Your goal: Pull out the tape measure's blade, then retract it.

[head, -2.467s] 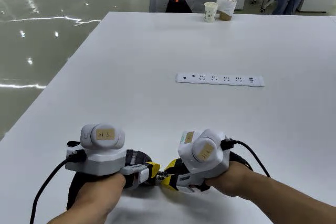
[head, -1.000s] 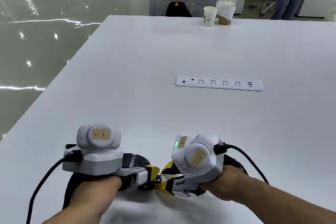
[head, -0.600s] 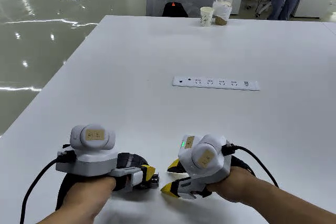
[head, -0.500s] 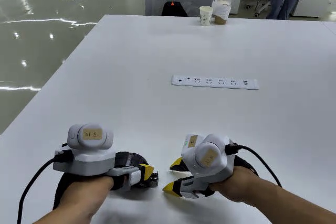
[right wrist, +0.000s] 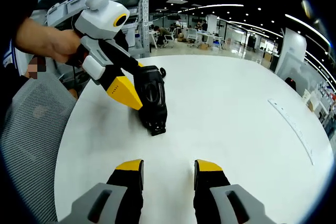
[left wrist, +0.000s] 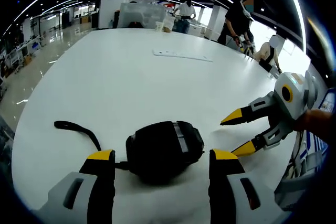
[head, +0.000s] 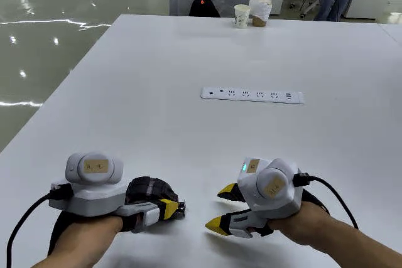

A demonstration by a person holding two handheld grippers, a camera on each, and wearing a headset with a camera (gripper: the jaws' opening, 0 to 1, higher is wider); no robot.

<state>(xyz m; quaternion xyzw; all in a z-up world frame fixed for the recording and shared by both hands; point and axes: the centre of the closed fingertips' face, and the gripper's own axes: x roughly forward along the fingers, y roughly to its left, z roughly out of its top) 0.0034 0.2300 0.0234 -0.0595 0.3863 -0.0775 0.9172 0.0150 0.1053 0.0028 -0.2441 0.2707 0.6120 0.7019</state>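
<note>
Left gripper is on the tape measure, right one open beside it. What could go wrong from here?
1. The right gripper is open and apart from the tape measure; the blade's hook is small, so a pinch may miss or slip.
2. The left gripper holds the rounded case near its jaw tips; a pull could twist it loose.
3. The wrist strap lies loose beside the case and might snag.

The tape measure point(head: 149, 191), a rounded black case with a black wrist strap point(left wrist: 79, 129), lies on the white counter point(head: 188, 61), gripped between the jaws of the left hand-held gripper point(left wrist: 163, 157). Its blade is wound in, with the metal end hook point(head: 181, 206) at the mouth.
</note>
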